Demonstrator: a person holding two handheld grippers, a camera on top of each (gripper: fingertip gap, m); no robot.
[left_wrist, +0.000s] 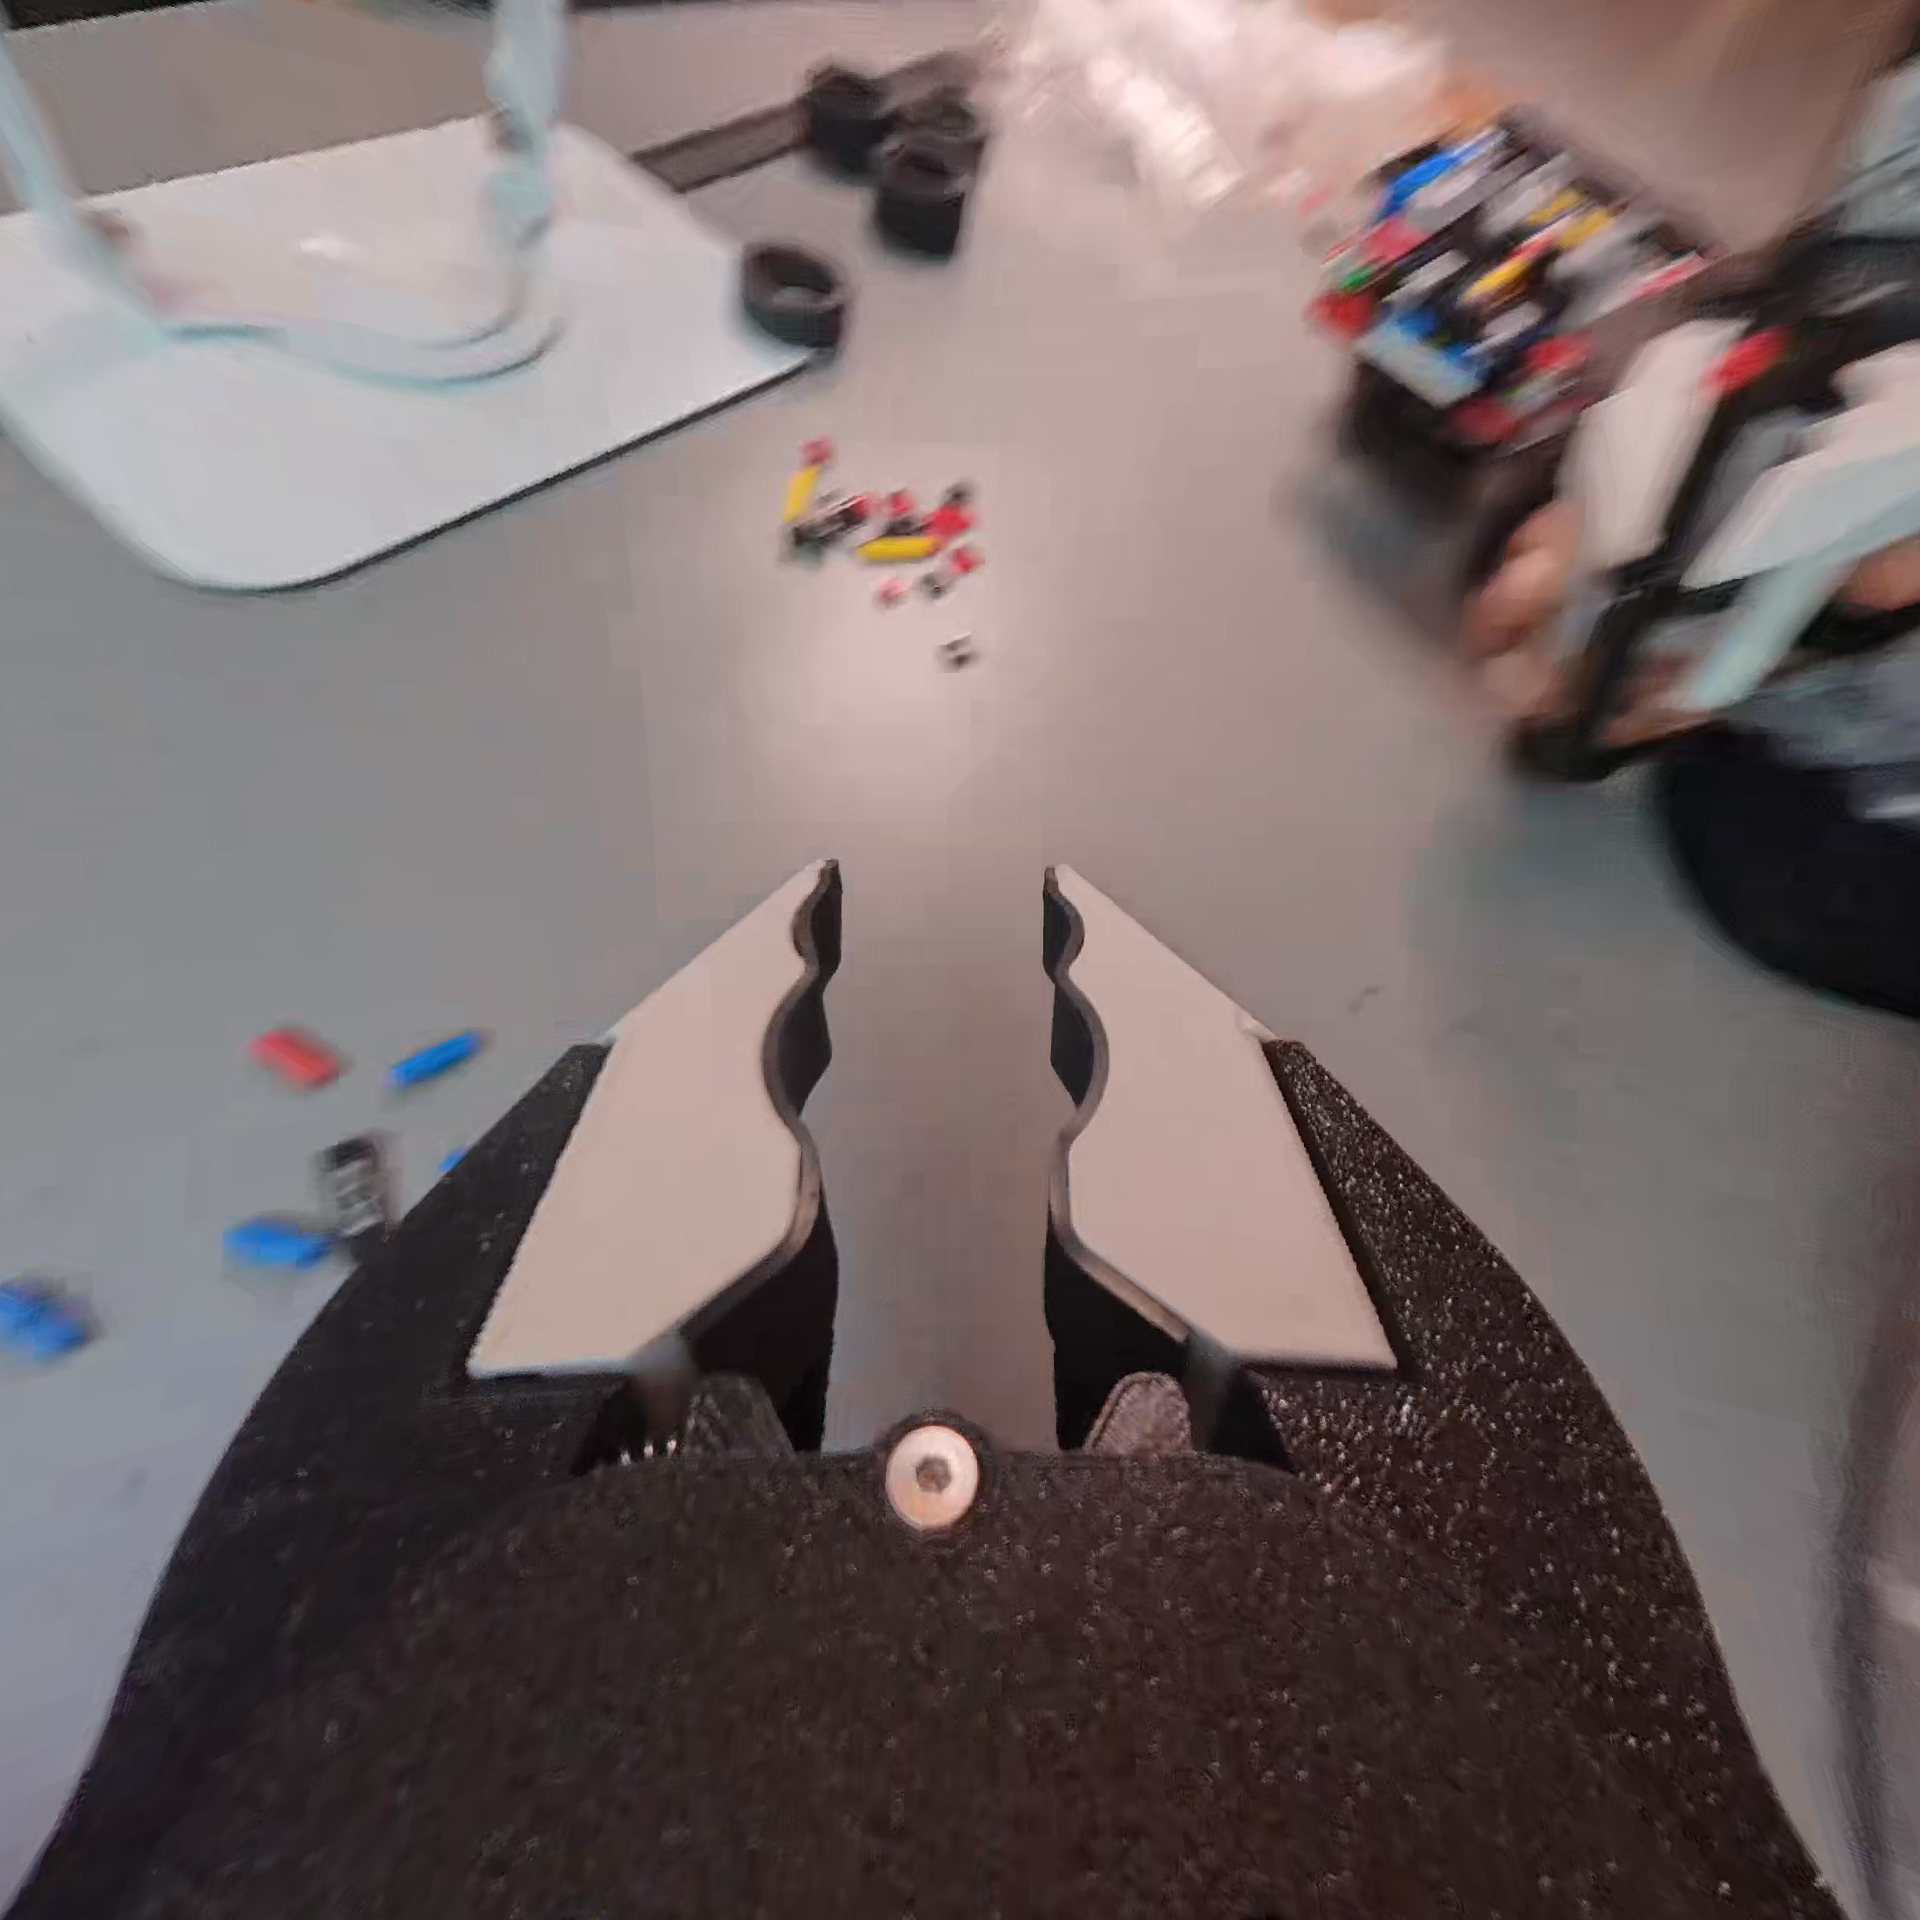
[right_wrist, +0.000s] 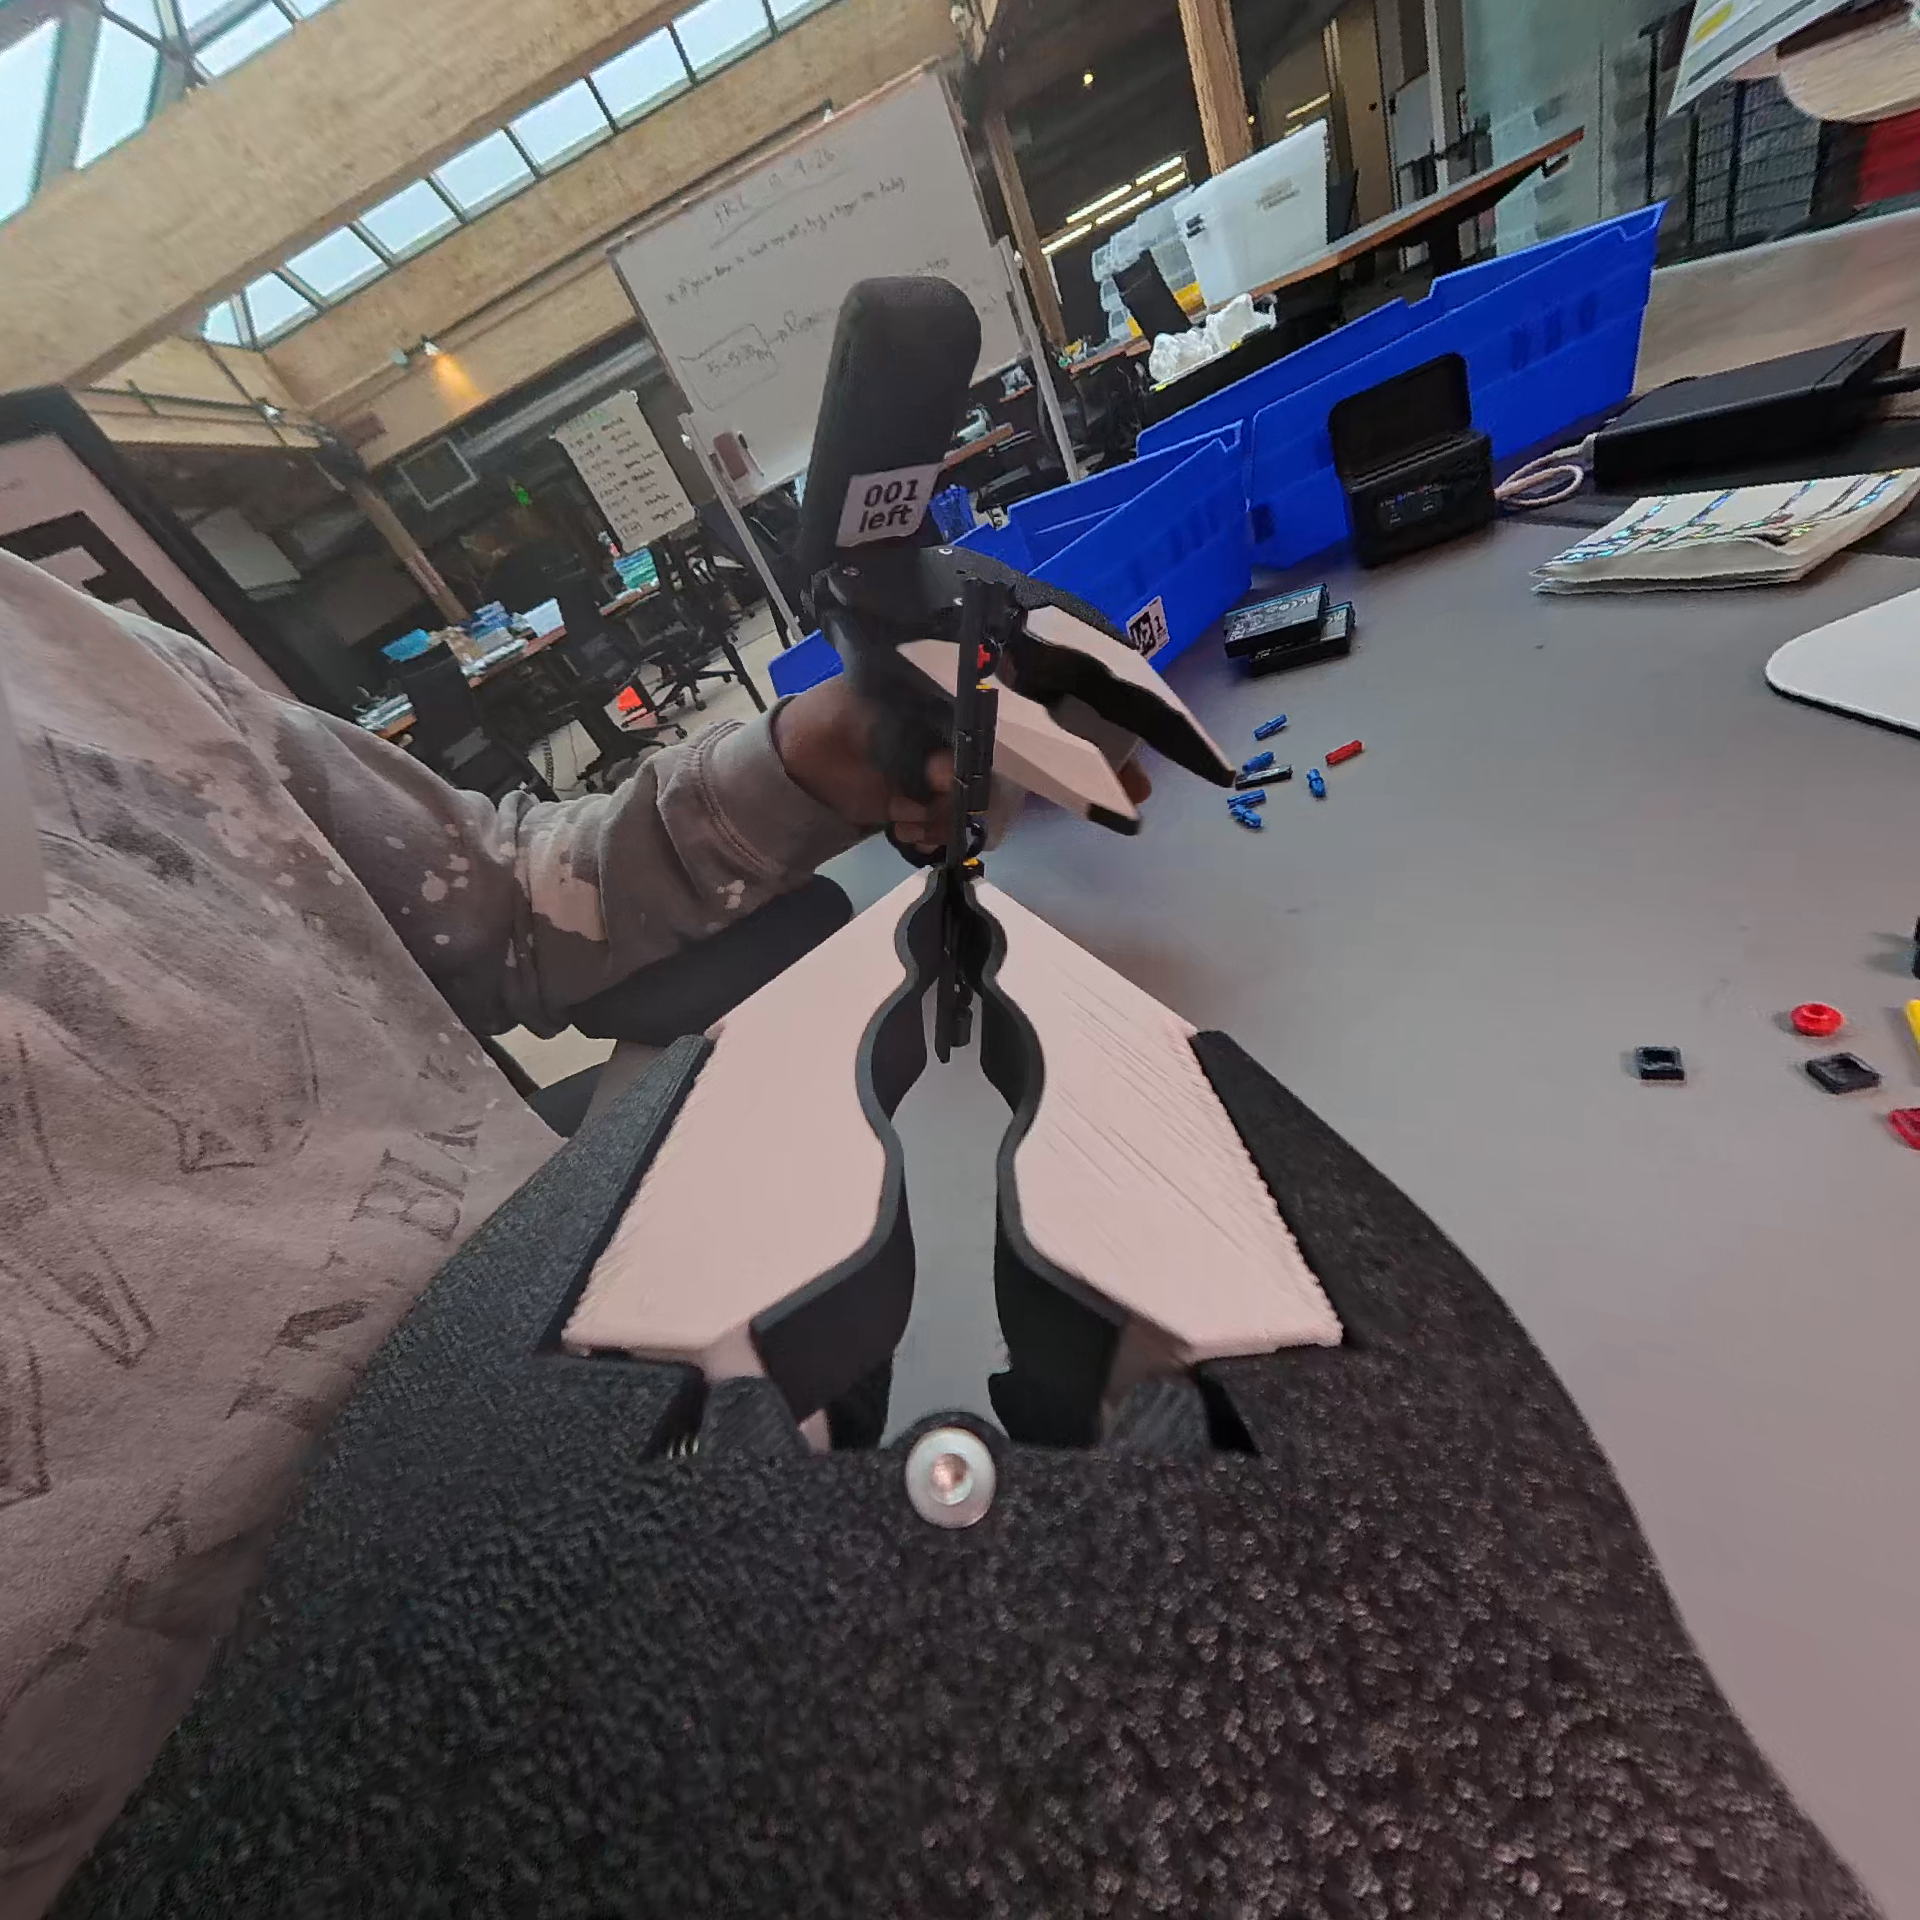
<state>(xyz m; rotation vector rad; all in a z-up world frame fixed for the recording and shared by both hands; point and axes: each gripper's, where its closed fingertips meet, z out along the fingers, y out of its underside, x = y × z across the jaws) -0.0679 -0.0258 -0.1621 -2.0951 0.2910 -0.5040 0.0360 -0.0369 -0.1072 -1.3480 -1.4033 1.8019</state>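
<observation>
While its fingers stand apart with nothing between them, the left gripper (left_wrist: 940, 883) hangs over the grey table (left_wrist: 623, 779), short of the scattered small bricks (left_wrist: 883, 525), free to pick; farther right, the right gripper (right_wrist: 951, 894) pinches a thin black rod assembly (right_wrist: 961, 831) upright at its tips, presumably to keep it steady.

- Lying bare ahead: grey tabletop (left_wrist: 1039, 779).
- Crowding far centre: small brick scatter (left_wrist: 883, 530).
- Blocking far left: pale stand base (left_wrist: 364, 416).
- Littering near left: loose blue and red pieces (left_wrist: 312, 1143).
</observation>
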